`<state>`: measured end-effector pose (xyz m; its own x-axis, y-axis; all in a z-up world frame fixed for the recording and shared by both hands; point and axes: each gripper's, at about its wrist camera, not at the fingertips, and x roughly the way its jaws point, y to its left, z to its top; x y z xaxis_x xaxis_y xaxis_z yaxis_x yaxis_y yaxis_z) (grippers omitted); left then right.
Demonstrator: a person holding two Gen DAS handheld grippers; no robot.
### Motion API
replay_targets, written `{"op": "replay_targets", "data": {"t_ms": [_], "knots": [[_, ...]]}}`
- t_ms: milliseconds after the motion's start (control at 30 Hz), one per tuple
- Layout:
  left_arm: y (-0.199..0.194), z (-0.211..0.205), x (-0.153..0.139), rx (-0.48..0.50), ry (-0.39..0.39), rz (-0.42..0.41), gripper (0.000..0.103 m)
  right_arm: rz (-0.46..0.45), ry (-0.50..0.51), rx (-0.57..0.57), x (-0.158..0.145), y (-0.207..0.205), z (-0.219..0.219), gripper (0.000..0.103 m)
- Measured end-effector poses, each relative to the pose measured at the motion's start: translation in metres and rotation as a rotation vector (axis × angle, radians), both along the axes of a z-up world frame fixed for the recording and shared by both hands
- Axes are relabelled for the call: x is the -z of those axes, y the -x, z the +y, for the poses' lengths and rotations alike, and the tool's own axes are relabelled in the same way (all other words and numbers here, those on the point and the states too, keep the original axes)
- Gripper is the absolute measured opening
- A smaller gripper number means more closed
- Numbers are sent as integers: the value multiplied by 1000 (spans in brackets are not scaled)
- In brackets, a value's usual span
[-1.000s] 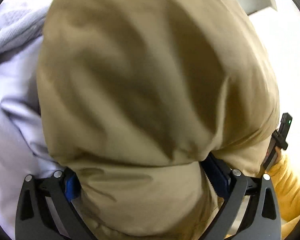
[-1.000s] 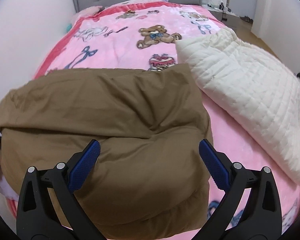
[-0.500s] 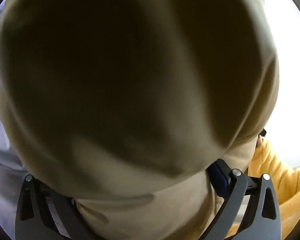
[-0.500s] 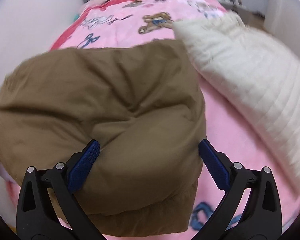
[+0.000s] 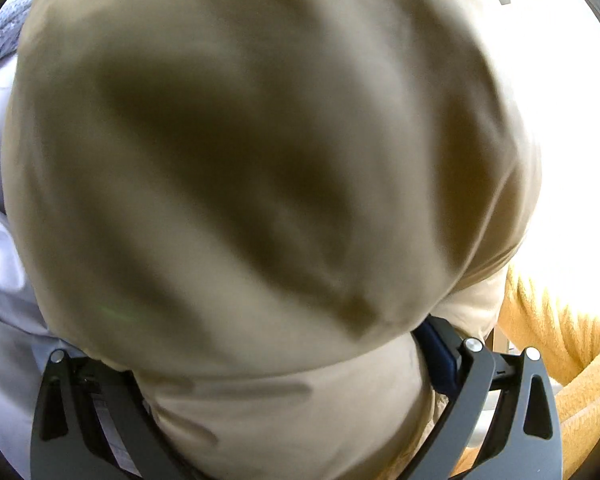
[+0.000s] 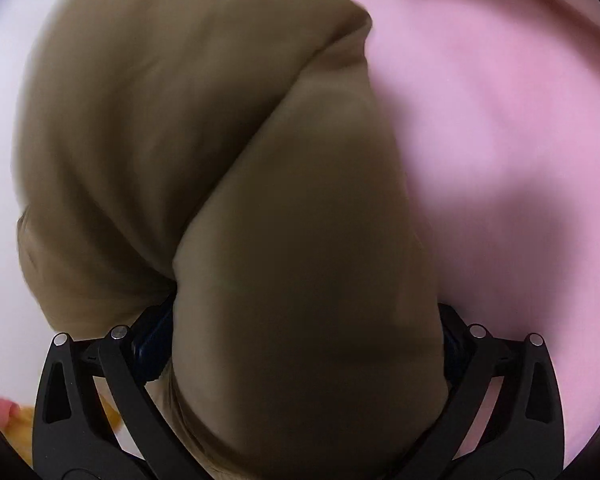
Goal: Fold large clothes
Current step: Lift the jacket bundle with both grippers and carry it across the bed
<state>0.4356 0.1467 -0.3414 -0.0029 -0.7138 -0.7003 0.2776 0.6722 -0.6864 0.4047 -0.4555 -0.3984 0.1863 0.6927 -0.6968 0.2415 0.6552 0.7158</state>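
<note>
A bulky, padded brown garment (image 5: 260,160) fills the left wrist view and bulges over my left gripper (image 5: 288,352). Its jaws stand wide apart with the padding between them; only the right blue pad (image 5: 436,344) shows. In the right wrist view the same brown garment (image 6: 180,120) lies folded in a thick roll on a pink blanket (image 6: 500,120). My right gripper (image 6: 302,340) is pushed down over the roll's near end, jaws wide, blue pads on either side of it. The view is blurred.
A pale lilac cloth (image 5: 0,280) and a grey knit fabric (image 5: 4,36) lie left of the garment. A person's yellow fleece sleeve (image 5: 560,340) is at the right. Bright white wall is behind.
My right gripper has dropped from above the garment onto it, so the roll now sits between its jaws. The bed's far end and white quilt have left its view. The left gripper stays buried in cloth.
</note>
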Motion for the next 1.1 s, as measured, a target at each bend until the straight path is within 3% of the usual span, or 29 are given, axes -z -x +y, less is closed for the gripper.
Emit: {"op": "replay_targets", "data": {"t_ms": [67, 133, 200, 300, 467, 567, 600, 633, 733, 800, 867, 933, 1000, 1100], "knots": [[-8, -3, 9, -8, -1, 4, 99, -29, 5, -77, -9, -7, 10, 96], [-9, -3, 10, -17, -6, 16, 99, -56, -39, -109, -15, -8, 15, 96], [-12, -1, 12, -32, 1, 32, 99, -84, -15, -130, -14, -10, 19, 96], [-7, -11, 13, -71, 12, 20, 99, -52, -37, -98, 1, -15, 23, 96], [-6, -18, 17, -115, -20, 13, 99, -43, 8, 34, -8, -5, 39, 96], [-14, -24, 18, -137, -51, 57, 98, -61, -25, 82, -19, 2, 48, 78], [-17, -27, 18, -142, -56, 65, 96, -70, -25, 89, -25, 4, 51, 62], [-18, -29, 17, -144, -57, 66, 94, -74, -17, 94, -29, 5, 53, 49], [-21, -31, 9, -182, -47, 72, 69, -48, 27, 126, -44, 10, 62, 34], [-21, -31, -8, -208, -70, 22, 37, -60, 52, 132, -57, 14, 66, 28], [-16, -33, -32, -218, -119, -52, 23, -81, 62, 158, -73, 18, 67, 23], [-7, -29, -56, -251, -111, -106, 19, -137, 58, 187, -101, 33, 69, 20], [5, -21, -81, -277, -49, -137, 18, -181, 73, 192, -127, 55, 73, 19], [22, -25, -101, -249, -30, -158, 18, -200, 84, 221, -153, 98, 76, 19]]}}
